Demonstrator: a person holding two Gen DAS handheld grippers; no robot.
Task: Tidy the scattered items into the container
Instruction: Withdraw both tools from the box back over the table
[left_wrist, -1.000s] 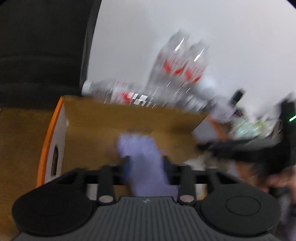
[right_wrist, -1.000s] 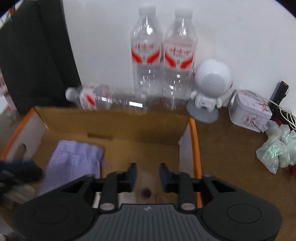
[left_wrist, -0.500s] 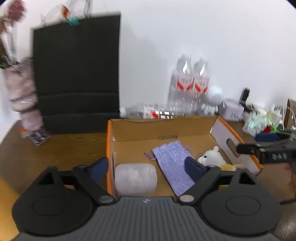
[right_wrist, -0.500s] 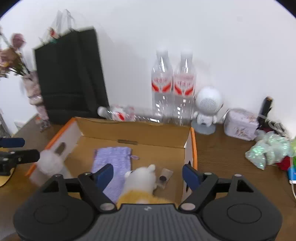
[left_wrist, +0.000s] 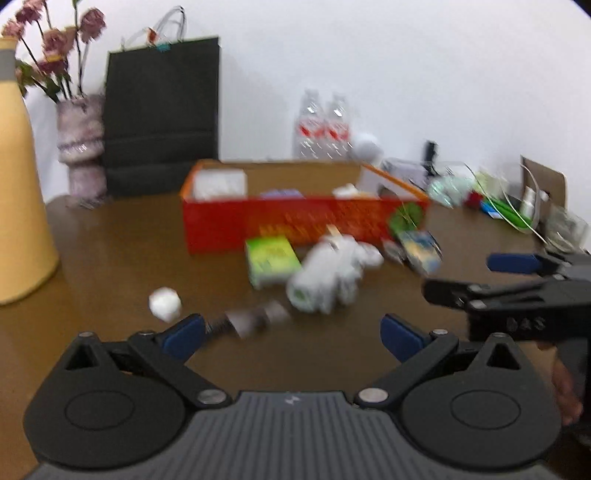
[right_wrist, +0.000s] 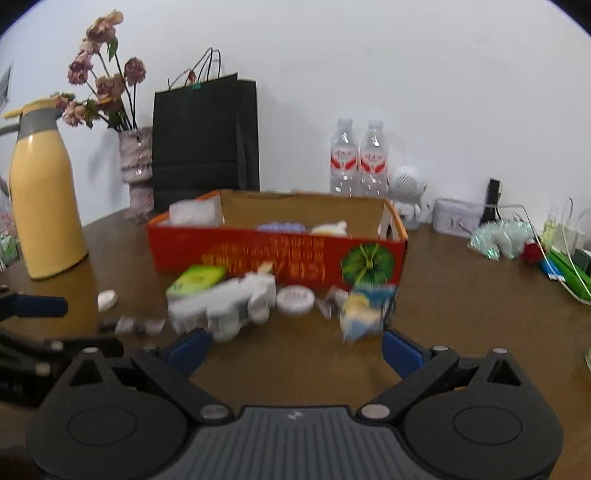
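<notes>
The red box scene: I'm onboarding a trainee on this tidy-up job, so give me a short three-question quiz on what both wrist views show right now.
1. True or false: the left claw and the right claw are both open and empty.
2. Multiple choice: where does the green packet lie? A) inside the red box B) on the table in front of the red box C) behind the yellow jug
3. Fill in: the lilac pouch already lies inside the ____.

Key
1. True: the blue pads of each stand wide apart with nothing between them.
2. B
3. red box
</notes>
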